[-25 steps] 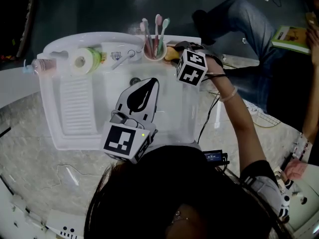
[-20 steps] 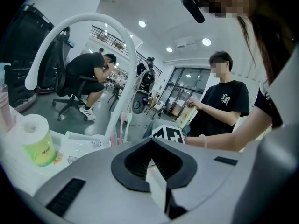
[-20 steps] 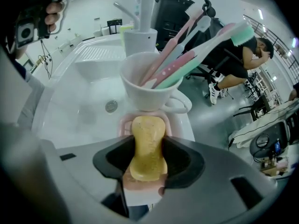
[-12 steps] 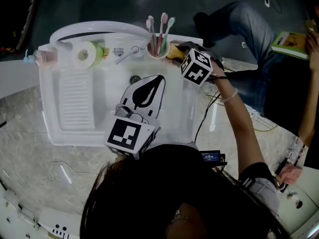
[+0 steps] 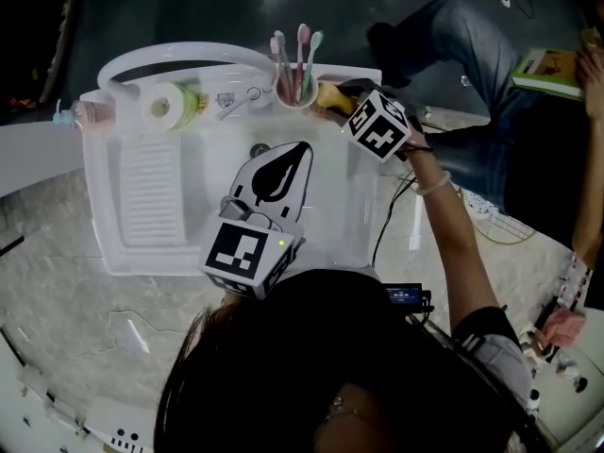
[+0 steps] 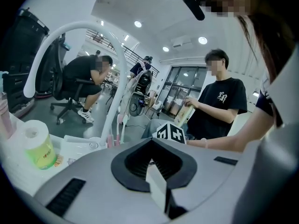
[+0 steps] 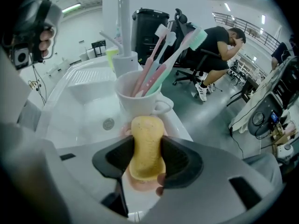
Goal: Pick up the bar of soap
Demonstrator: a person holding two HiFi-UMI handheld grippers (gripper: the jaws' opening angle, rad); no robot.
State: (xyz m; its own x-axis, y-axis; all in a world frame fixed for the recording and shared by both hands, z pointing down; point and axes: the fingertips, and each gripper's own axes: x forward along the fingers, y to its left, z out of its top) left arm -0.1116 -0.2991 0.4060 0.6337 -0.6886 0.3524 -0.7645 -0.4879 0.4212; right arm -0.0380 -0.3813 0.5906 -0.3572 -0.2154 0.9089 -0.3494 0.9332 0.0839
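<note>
The yellow bar of soap (image 7: pixel 147 143) stands between my right gripper's (image 7: pixel 147 149) black pads, which press on both its sides, over a pink soap dish (image 7: pixel 140 185). In the head view the soap (image 5: pixel 329 96) is at the sink's back right rim beside the toothbrush cup (image 5: pixel 293 91), with the right gripper (image 5: pixel 338 102) shut on it. My left gripper (image 5: pixel 293 149) hovers over the basin with its tips together and nothing held; in its own view the left gripper (image 6: pixel 150 141) points toward the back rim.
The white sink (image 5: pixel 170 258) has a ribbed washboard (image 5: pixel 151 196) at left and a drain (image 5: pixel 258 151). On the back rim stand a paper roll (image 5: pixel 162 107) and an arched white faucet (image 5: pixel 179 57). A seated person holding a book (image 5: pixel 552 72) is at far right.
The right gripper's marker cube has shifted slightly right with the soap still between the jaws by the cup. The left gripper has stayed over the basin.
</note>
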